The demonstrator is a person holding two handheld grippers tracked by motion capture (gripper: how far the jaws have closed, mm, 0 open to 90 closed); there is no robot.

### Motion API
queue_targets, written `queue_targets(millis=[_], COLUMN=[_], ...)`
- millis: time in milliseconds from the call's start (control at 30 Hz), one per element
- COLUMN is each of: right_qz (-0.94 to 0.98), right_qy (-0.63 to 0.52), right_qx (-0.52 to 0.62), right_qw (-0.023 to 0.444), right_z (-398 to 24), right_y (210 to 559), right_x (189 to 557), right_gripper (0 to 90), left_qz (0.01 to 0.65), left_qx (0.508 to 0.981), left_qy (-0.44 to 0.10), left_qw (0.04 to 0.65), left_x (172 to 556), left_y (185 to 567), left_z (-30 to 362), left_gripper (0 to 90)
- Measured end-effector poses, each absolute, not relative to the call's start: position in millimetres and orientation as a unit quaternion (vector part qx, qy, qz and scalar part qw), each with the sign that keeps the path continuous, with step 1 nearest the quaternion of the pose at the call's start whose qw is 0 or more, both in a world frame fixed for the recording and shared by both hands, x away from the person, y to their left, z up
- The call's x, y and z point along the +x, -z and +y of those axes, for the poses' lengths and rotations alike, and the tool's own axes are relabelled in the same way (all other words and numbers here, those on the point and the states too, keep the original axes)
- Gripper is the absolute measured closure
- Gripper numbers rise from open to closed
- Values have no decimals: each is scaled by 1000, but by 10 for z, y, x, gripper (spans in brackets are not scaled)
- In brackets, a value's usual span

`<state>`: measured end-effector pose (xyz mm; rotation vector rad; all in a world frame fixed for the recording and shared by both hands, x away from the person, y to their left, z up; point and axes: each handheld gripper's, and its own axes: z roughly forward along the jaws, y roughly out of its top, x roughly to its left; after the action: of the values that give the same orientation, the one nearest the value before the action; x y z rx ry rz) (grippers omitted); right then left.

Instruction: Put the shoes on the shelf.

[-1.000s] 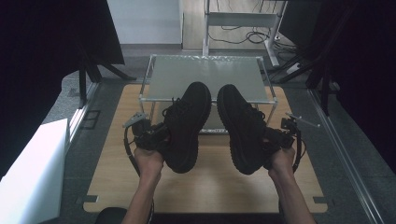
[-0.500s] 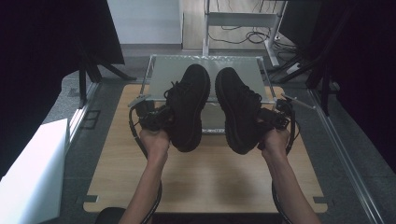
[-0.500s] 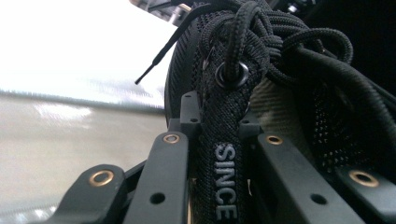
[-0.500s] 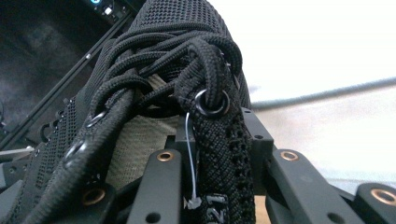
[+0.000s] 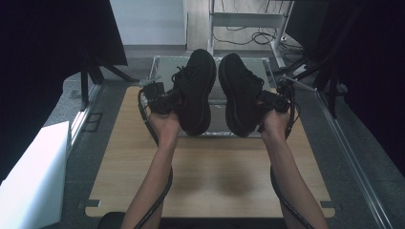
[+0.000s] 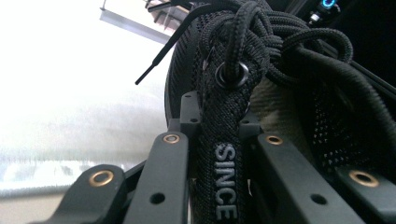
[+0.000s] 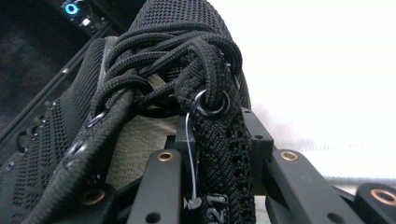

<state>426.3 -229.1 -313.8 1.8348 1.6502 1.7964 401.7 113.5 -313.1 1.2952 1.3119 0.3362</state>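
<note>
- bare wooden worktop sat nearest, both forearms reaching over it
- left gripper had its fingers clamped on the collar edge of the left shoe, by the top eyelet
- right gripper pinched the right shoe the same way
- both black shoes were up off the worktop, side by side, toes pointing away over the metal rack

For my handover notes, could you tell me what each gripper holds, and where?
Left gripper clamps left shoe by its eyelet edge; right gripper clamps right shoe likewise.
</note>
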Motion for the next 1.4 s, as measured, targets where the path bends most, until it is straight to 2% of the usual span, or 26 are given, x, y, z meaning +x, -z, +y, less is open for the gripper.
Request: queue_targets(millis=[300,500,667,867,1200,1300,1400], right_qz=[548,565,575,588,589,590,573], right_qy=[-567,-536,-508,-476,-471,-485,-528], right_qx=[610,614,623,626,630,627,614], right_qw=[80,129,156,190,187,153,124], right_z=[-2168,-2077,-2002,-1912,-1741,-1787,-1872], right_y=[2981,2899,2924,2969,2955,2976,2985], right_x=[4501,4642,4739,4810,4873,4924,4939], right_gripper=[740,740,739,718,590,463,401], left_qz=[581,596,607,620,616,608,602], left_qx=[561,569,583,586,596,601,603], left_qy=[-163,-188,-213,-213,-207,-177,-153], left_qw=[567,534,496,476,471,488,501], left_x=[4276,4434,4532,4622,4695,4732,4761], left_y=[2989,2923,2905,2966,2989,3005,3022], left_z=[1038,909,760,642,555,601,644], left_gripper=[789,785,776,757,644,544,452])
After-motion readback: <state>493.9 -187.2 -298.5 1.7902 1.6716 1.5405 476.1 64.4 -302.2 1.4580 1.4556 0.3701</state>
